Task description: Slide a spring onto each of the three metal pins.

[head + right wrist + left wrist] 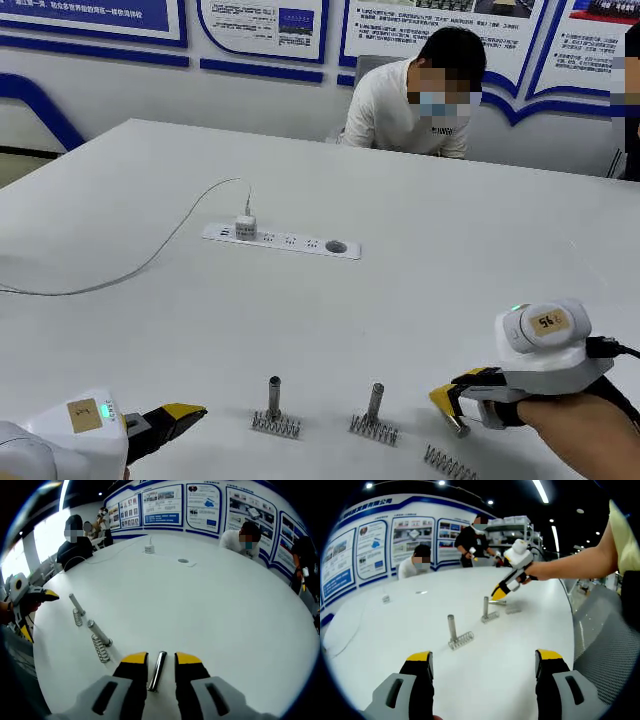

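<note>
One metal pin (156, 671) lies between the right gripper's (161, 658) parted jaws.

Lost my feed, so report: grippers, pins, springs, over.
Left gripper open, empty. Right gripper straddles lying silver metal pin, grip unclear. Two upright silver pins bare; three coiled wire springs loose on white table. Nothing blocking.

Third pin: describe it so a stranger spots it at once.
On the white table, two pins stand upright, a spring lying at each foot. The third pin lies between the right claw's jaws, the only one lying flat.
</note>
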